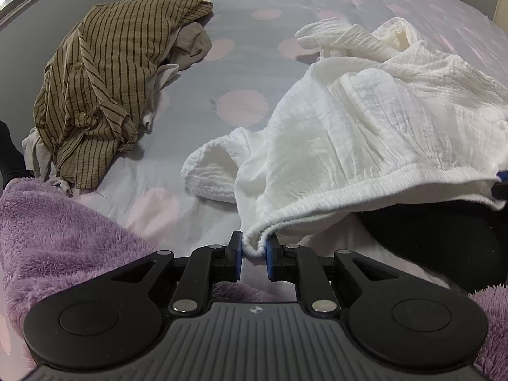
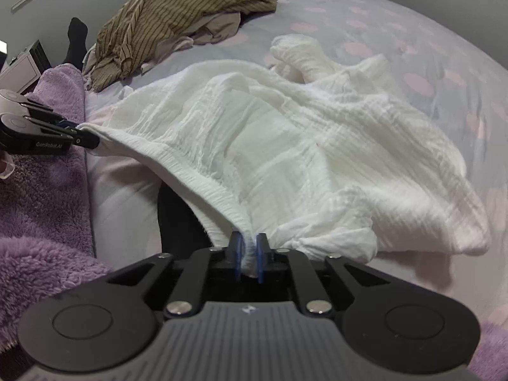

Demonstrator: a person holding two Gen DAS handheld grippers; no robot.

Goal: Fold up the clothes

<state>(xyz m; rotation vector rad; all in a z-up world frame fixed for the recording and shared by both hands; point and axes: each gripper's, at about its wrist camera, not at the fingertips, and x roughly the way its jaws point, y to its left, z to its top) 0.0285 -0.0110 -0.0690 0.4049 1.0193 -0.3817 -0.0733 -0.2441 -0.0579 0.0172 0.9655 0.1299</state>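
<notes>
A: Where is the white garment [image 1: 365, 120]?

B: Spread crumpled on the dotted bed [image 1: 247, 41], its elastic hem raised between the two grippers.

A: And the fingers?

B: The left gripper [image 1: 254, 249] pinches one hem corner; the right gripper [image 2: 248, 254] is clamped on the other.

A: Anything else?

B: A striped shirt [image 1: 101, 76] heaped well apart, and a purple blanket [image 1: 63, 238] at the near edge.

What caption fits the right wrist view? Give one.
Both grippers pinch the white garment's waistband over a dotted bed.
</notes>
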